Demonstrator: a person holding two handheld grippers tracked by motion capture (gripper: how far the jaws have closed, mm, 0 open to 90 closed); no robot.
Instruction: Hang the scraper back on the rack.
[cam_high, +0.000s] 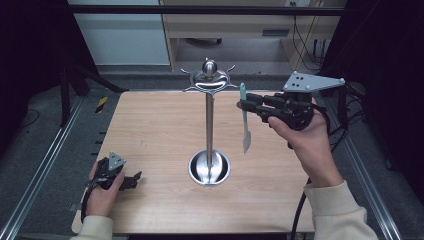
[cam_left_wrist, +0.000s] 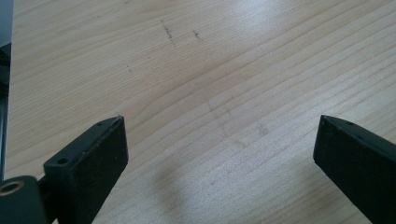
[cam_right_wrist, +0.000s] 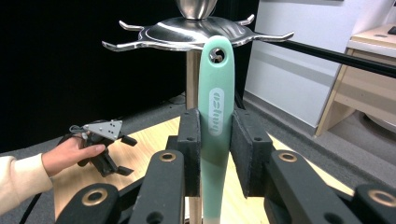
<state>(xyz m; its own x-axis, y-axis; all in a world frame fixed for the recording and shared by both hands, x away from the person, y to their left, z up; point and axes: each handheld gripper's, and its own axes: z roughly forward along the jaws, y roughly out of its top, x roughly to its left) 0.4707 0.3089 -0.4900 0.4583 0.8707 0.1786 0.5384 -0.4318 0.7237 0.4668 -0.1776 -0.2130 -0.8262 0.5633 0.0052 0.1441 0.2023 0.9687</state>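
green-handled utensil (cam_right_wrist: 215, 121) clamped upright in right tongs (cam_right_wrist: 215, 154) beside steel rack (cam_high: 210, 80)

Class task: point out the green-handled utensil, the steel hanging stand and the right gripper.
green-handled utensil (cam_right_wrist: 215, 112): right gripper view, middle of handle.
steel hanging stand (cam_high: 209, 127): high view, upright pole.
right gripper (cam_right_wrist: 215, 154): right gripper view, between its pads.

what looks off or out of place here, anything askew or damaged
Nothing stands out. The right gripper is shut on the mint-green utensil, which hangs upright with its hanging hole close to a hook of the steel utensil stand. The stand is upright on the wooden table. The left gripper is open, low over bare wood.
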